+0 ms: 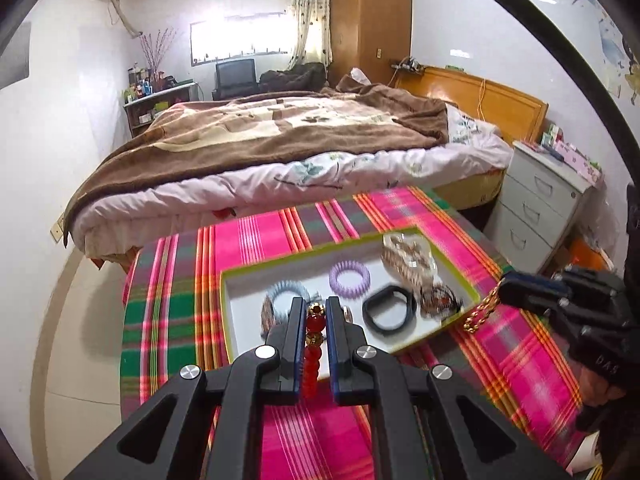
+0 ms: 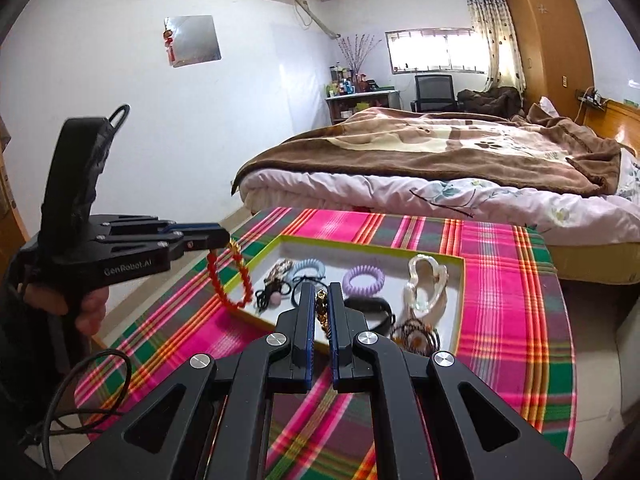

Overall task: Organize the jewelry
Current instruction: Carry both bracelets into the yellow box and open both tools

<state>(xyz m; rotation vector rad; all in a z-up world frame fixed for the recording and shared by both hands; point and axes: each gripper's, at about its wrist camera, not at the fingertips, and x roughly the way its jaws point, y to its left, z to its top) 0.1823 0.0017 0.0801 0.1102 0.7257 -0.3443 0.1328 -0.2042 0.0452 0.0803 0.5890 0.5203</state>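
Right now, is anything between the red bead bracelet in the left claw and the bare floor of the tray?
Nothing visible. The bracelet hangs from the left claw over the tray's near left corner; the bare floor below is open, and the hair ties lie further right.

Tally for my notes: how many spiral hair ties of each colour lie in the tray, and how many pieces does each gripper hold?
Blue spiral hair tie, in tray: 1
Purple spiral hair tie: 1
Red bead bracelet, in left gripper: 1
Gold chain, in right gripper: 1
Total: 4
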